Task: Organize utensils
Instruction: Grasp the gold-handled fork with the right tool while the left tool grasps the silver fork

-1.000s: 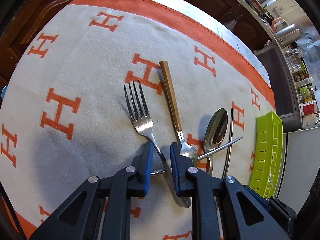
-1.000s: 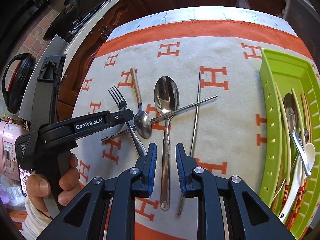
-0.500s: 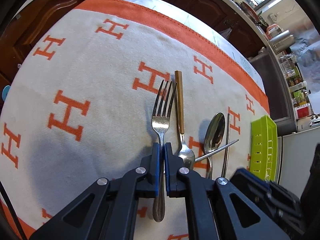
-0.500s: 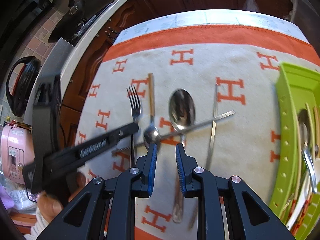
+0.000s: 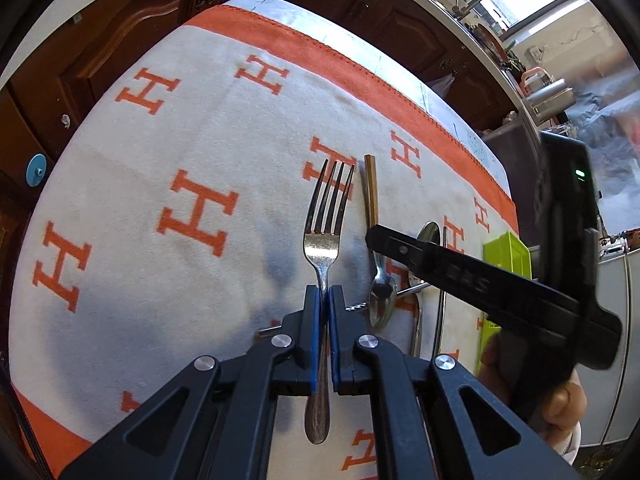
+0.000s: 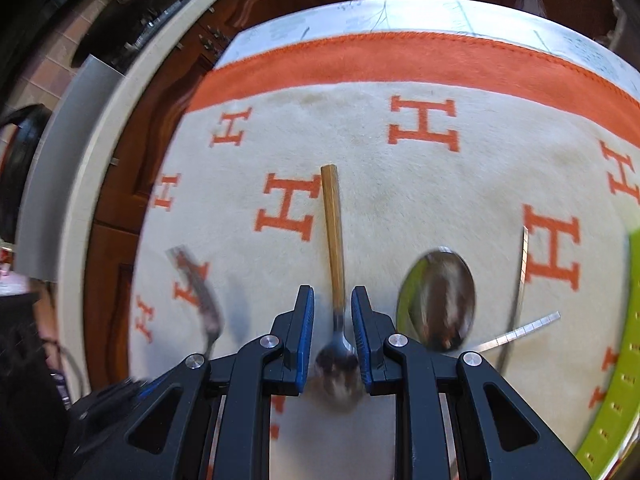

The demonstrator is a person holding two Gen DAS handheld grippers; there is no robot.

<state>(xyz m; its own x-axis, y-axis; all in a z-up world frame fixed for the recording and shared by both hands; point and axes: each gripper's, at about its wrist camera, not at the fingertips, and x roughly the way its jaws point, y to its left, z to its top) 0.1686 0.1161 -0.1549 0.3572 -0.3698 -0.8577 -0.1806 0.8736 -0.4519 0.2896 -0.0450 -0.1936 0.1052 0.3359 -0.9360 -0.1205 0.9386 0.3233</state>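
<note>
My left gripper is shut on the handle of a silver fork, whose tines point away over the cream cloth. The fork hangs a little above the cloth and shows blurred at the left as the fork in the right wrist view. My right gripper is open, its blue pads either side of the thin neck of a small spoon with a gold handle; the pads do not touch it. A large steel spoon lies just right of it, beside two crossed metal straws.
A lime-green slotted tray stands at the right edge of the cloth. The cloth has orange H marks and an orange border. A person's hand holds the right gripper's handle. Dark wooden cabinets lie beyond the table's far edge.
My left gripper closed on the fork and raised it, and the fork now points straight ahead. My right gripper slid left from the large spoon to the gold-handled spoon and came lower.
</note>
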